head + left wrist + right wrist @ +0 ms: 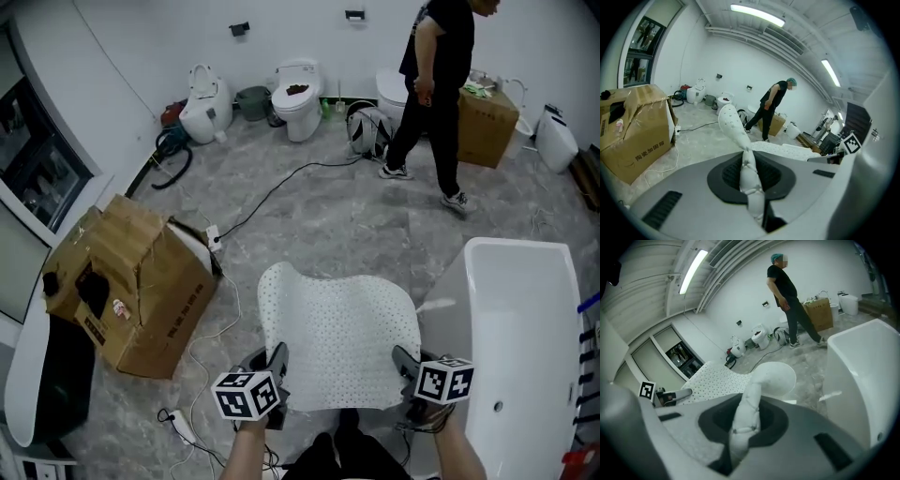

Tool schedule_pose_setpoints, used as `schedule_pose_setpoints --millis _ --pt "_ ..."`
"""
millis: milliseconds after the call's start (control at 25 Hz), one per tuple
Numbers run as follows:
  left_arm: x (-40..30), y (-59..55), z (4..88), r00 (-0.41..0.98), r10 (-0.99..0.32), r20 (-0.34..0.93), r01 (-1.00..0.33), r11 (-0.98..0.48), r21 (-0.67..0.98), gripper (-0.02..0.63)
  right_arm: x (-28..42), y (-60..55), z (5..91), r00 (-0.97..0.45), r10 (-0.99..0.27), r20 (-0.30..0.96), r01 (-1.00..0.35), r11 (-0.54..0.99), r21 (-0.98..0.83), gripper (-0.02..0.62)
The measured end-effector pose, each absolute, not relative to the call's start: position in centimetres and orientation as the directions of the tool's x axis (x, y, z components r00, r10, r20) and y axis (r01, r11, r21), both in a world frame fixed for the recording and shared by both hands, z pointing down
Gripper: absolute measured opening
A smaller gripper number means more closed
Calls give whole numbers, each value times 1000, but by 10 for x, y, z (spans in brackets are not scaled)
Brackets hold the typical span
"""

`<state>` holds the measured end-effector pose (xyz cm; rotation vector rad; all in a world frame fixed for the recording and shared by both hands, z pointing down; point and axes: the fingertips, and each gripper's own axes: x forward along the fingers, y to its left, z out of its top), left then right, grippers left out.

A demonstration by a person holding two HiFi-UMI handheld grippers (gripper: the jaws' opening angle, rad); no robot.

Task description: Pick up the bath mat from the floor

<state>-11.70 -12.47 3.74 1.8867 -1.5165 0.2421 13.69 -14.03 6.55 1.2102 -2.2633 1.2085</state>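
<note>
The white perforated bath mat (337,333) hangs off the floor, stretched between my two grippers in the head view. My left gripper (275,375) is shut on the mat's near left corner, my right gripper (407,373) shut on its near right corner. The left gripper view has the mat's edge (749,172) pinched and bunched between the jaws, its far corner (731,123) curling upward. In the right gripper view the mat (746,420) is likewise bunched between the jaws, spreading out to the left as a dotted sheet (715,380).
A white bathtub (525,347) stands close on the right. A large cardboard box (131,281) sits to the left, with a power strip and cables (214,239) on the grey floor. A person in black (433,84) walks at the back near toilets (298,98) and another box (486,122).
</note>
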Motion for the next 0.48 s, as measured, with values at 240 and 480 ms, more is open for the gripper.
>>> schedule_pose_setpoints --millis 240,480 --pt "-111 -133 3 301 -813 499 -922 -115 369 23 146 -149 34 -590 -584 557 -799 326 -505 31" --pt "-99 -140 -16 310 -830 464 -922 -144 360 24 151 -157 10 -587 -621 520 -803 366 -469 29"
